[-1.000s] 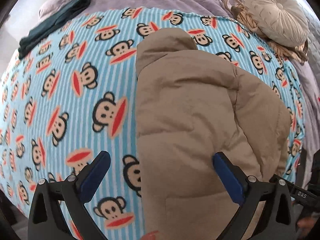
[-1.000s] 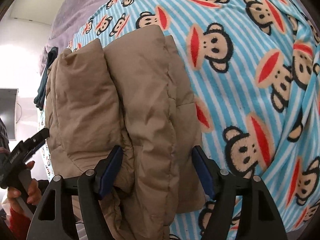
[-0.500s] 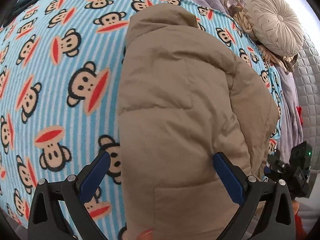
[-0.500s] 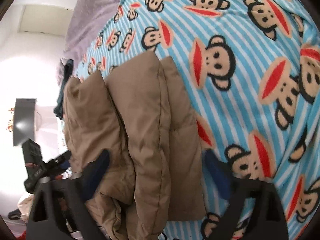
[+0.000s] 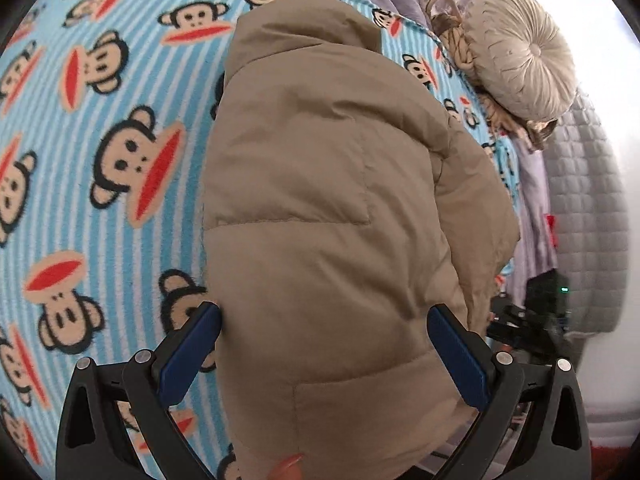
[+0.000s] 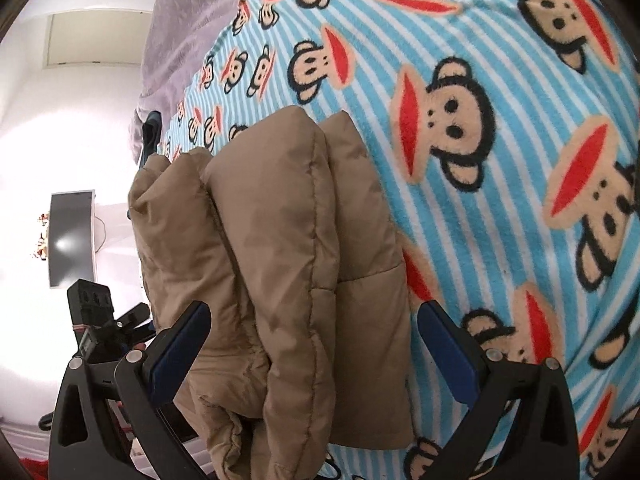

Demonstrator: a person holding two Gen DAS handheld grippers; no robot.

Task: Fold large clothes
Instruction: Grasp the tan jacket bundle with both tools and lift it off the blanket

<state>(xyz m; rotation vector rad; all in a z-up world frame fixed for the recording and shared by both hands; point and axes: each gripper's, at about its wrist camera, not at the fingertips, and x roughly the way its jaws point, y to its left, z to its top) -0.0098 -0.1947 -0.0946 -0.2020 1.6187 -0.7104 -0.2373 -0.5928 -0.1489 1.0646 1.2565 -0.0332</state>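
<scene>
Right hand-held gripper spread wide, straddling folded tan puffer jacket (unpinched), monkey-print blanket beneath

One tan puffer jacket, one monkey-print blanket, one round cushion, two grippers.

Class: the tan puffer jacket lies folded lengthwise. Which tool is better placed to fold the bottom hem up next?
Probably right: the right tool straddles the jacket's hem end; the left tool brackets its body.
</scene>
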